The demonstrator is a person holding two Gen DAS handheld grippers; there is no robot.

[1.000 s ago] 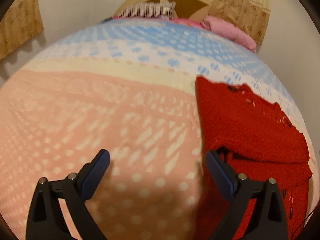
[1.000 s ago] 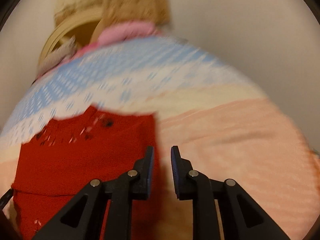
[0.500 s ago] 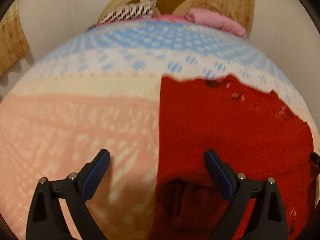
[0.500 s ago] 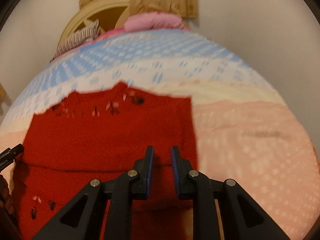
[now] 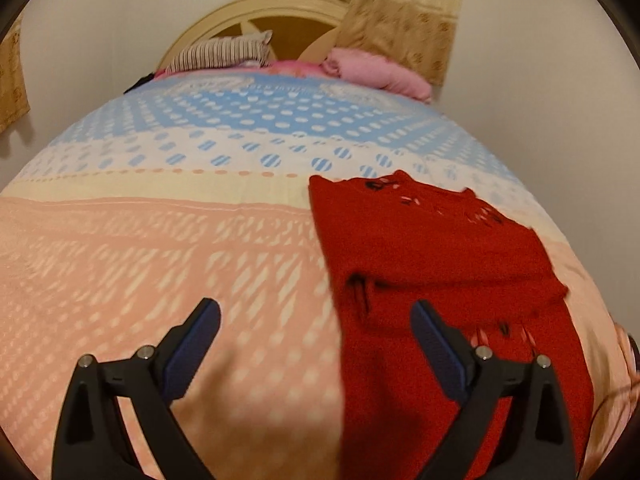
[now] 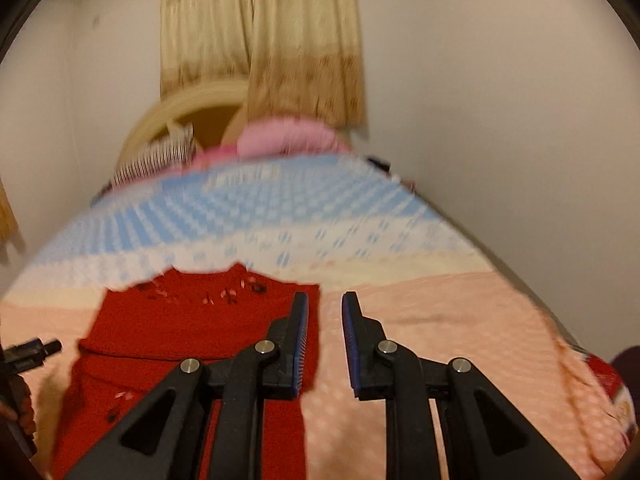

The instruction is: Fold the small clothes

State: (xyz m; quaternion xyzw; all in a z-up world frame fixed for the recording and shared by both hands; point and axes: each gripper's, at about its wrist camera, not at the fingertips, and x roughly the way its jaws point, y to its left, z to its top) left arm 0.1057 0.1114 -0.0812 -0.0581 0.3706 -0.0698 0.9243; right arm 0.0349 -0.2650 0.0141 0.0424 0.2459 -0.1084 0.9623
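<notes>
Garment: the red knitted small garment (image 5: pixel 436 264) lies on the bed cover with pink, cream and blue dotted bands (image 5: pixel 168 248), on its pink part, and its far edge reaches the cream band. One part is already folded over the rest, so we see a thick edge across the middle.

Left gripper: our left gripper (image 5: pixel 316 340) has its blue pads wide apart and holds nothing. It hovers over the near left edge of the garment; the right pad is over the red knit, the left pad over the bare cover.

Right gripper: our right gripper (image 6: pixel 323 340) has only a narrow gap between the pads, and nothing is between them. It hangs just at the right edge of the garment.

Step in hand: we judge that one fold is done and we are between grasps (both tools are free).

Next move: it calls for a grasp of the near hem or of a side edge, low enough to take all layers, and then a fold over the thick edge.

Change: half a second ago the right gripper had its pads nearly closed over the red knit; now they are a little more apart and beside the edge. The left view showed the garment more in the centre; now it is more to the right.

Background: the striped and pink pillows (image 5: pixel 360 68) lie at the cream wooden headboard (image 5: pixel 256 8), far from our work.
</notes>
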